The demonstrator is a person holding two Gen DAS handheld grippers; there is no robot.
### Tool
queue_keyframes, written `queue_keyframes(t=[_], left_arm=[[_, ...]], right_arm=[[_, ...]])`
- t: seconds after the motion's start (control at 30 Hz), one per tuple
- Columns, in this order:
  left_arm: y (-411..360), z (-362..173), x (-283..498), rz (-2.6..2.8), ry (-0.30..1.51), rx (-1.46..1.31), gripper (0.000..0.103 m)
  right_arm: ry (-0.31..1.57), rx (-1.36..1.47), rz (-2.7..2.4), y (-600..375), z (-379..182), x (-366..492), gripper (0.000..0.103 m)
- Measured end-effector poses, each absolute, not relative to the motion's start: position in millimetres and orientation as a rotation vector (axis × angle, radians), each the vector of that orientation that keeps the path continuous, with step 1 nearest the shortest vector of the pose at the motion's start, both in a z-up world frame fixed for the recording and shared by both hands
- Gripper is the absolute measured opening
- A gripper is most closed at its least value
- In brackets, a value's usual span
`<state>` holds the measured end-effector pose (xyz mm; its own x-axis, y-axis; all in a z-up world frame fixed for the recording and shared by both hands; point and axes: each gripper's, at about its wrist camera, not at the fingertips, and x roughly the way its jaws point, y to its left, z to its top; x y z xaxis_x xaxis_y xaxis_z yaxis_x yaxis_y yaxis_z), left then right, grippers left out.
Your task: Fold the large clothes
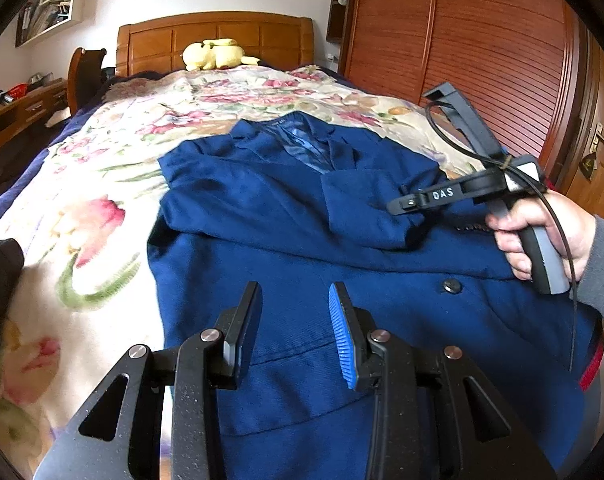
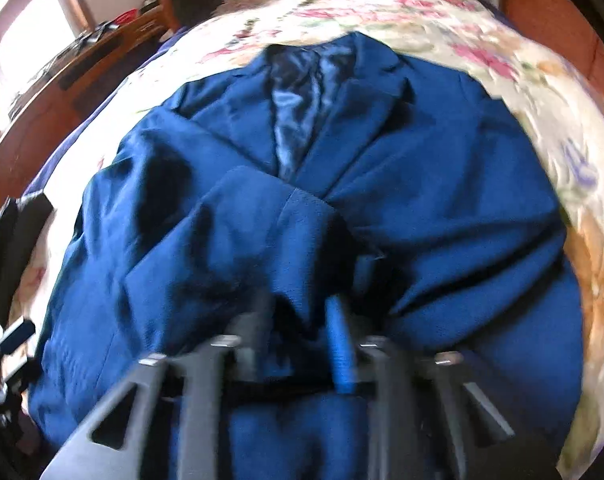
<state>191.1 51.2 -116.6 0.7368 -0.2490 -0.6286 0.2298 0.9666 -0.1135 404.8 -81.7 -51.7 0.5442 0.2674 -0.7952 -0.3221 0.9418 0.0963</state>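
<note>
Blue cloth fills our view: a big blue jacket (image 1: 286, 216) lies flat on the flowery blanket (image 1: 102, 184) on the bed. Our left gripper (image 1: 294, 320) hangs over the jacket's bottom part with its fingers spread wide, holding nothing. Our right gripper (image 2: 302, 320) pinches the end of a folded sleeve (image 2: 262, 240).
</note>
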Motion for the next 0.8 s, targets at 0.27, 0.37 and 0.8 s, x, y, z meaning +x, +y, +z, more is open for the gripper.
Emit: queue_keyframes(t=[0.27,0.37,0.8], left_arm=[[69.3,-113.4,193.7,-0.222,0.674,-0.052,0.036],[75.2,-113.4,195.6,-0.21,0.671,-0.064,0.036],[72.5,-114.8,197.7,-0.193,0.67,-0.041,0.036]], right_arm=[[0.757,-0.148,0.425,-50.1,-15.0,359.3,0.01],[0.73,-0.163,0.49,-38.6,-10.2,336.3,0.01],[0.805,-0.159,0.605,-53.5,-37.7,258.9,0.01]])
